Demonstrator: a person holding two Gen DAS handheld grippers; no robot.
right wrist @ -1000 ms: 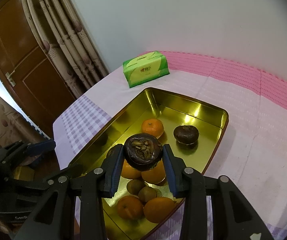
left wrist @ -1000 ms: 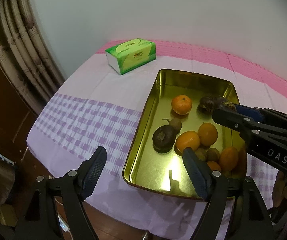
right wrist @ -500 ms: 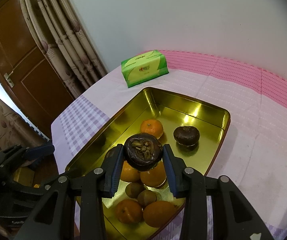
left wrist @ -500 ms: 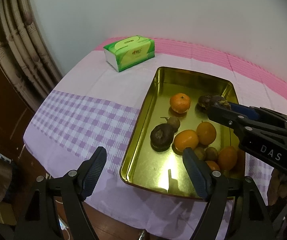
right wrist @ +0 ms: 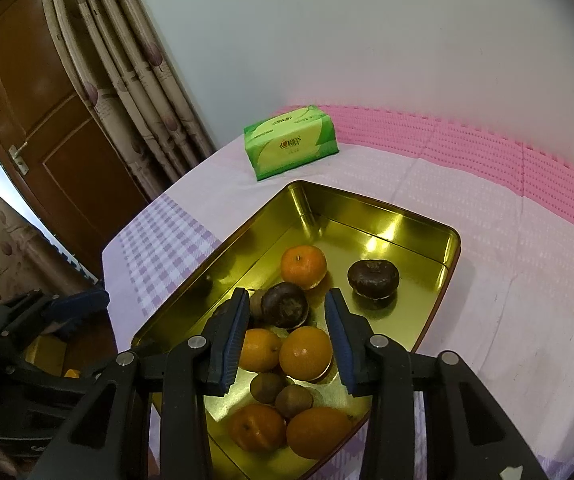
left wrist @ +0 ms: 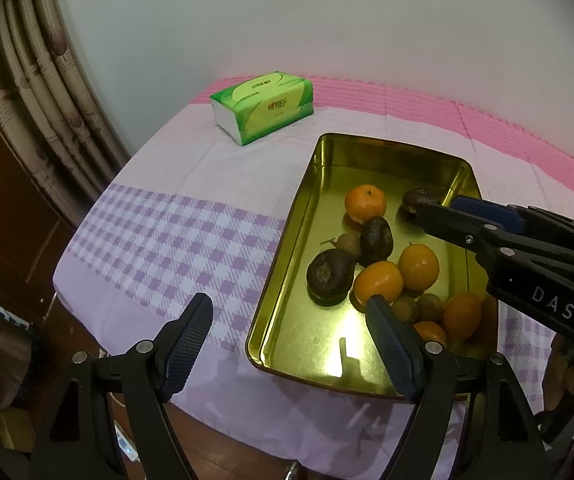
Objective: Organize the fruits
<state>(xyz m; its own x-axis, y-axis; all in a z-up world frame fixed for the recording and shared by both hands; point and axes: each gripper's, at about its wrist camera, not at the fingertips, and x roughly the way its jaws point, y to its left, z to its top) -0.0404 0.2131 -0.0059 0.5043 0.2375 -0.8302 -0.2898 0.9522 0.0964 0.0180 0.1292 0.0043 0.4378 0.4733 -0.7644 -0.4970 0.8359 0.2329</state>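
A gold metal tray (left wrist: 287, 340) (right wrist: 419, 222) on the table holds several oranges (right wrist: 303, 266), small brown fruits (right wrist: 293, 400) and three dark mangosteens. My right gripper (right wrist: 287, 340) is open and empty above the tray; a dark mangosteen (right wrist: 285, 306) (left wrist: 376, 237) lies in the tray below its fingers, among the oranges. Another mangosteen (right wrist: 373, 278) lies toward the tray's far right, a third (left wrist: 329, 276) near its left wall. My left gripper (left wrist: 287, 336) is open and empty, over the tray's near left edge.
A green tissue pack (left wrist: 263, 106) (right wrist: 291, 146) lies on the pink and purple checked tablecloth (left wrist: 167, 240) beyond the tray. Curtains (right wrist: 127, 80) and a wooden door (right wrist: 47, 120) stand left of the table. The table edge drops off at the near left.
My right gripper has opened and let go of the dark mangosteen, which now lies in the tray among the other fruit. The left gripper has barely moved.
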